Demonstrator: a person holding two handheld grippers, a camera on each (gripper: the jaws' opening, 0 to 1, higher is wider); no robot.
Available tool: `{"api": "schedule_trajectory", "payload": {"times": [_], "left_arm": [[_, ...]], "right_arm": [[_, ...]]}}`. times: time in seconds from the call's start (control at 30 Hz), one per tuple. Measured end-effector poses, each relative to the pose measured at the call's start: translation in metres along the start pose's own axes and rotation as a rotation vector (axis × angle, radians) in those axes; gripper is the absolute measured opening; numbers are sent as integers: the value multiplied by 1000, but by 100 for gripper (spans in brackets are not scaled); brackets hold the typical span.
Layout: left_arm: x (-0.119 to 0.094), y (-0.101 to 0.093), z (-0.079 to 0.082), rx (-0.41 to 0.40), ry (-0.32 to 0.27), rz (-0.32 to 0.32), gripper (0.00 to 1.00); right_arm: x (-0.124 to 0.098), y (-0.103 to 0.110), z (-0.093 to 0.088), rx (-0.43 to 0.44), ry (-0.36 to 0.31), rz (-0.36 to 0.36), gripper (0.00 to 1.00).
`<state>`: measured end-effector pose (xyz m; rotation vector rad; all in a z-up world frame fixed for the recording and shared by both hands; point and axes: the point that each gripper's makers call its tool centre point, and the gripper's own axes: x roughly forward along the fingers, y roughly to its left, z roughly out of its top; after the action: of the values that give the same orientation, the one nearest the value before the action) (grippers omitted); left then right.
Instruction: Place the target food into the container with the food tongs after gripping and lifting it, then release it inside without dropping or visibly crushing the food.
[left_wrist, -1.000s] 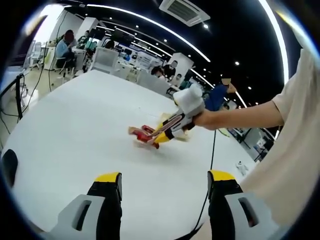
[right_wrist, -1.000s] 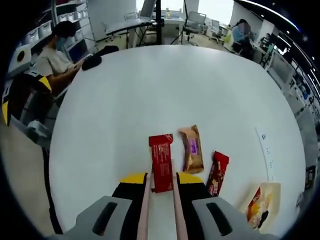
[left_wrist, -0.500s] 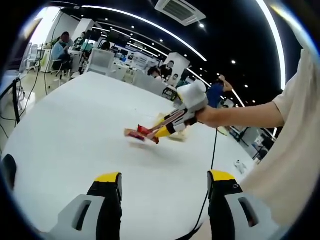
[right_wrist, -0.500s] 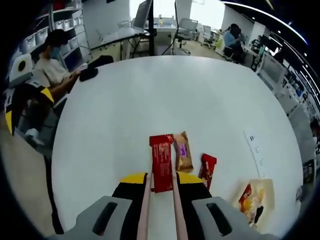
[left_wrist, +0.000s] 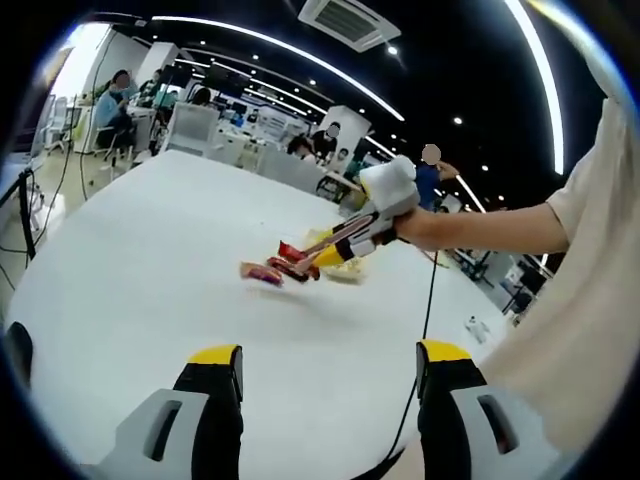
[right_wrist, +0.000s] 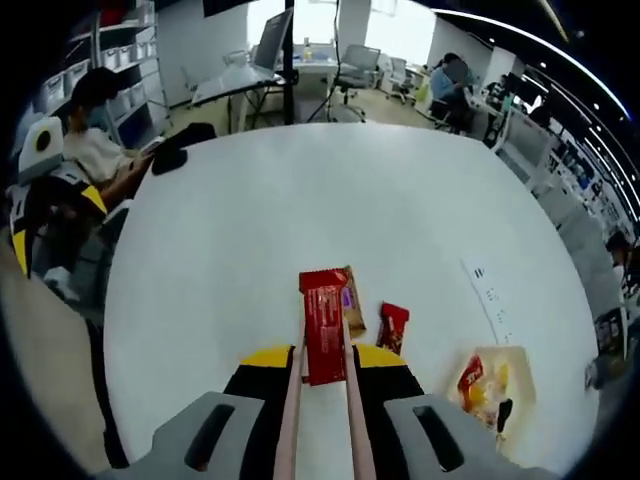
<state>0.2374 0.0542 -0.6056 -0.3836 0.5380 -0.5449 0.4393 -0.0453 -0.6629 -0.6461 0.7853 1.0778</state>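
Jaws clamp tongs (right_wrist: 320, 400); red packet (right_wrist: 324, 322) pinched between tips.

Wore a loose cream short sleeve (left_wrist: 590, 300). Carried grey-shelled grippers, left gripper (left_wrist: 328, 372) and right gripper (right_wrist: 322, 365), with black fingers (left_wrist: 218, 400) capped yellow; pale tong blades (right_wrist: 291, 420); thin black cable (left_wrist: 425, 310).
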Motion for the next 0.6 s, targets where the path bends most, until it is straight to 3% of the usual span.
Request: {"api": "schedule_trajectory", "payload": {"times": [0.3, 0.6], "left_arm": [[11, -11, 17, 52, -3, -46, 70], [19, -23, 12, 77, 20, -94, 70]], "right_arm": [[-24, -15, -4, 35, -17, -51, 21], [-45, -28, -13, 70, -29, -105, 21]]}}
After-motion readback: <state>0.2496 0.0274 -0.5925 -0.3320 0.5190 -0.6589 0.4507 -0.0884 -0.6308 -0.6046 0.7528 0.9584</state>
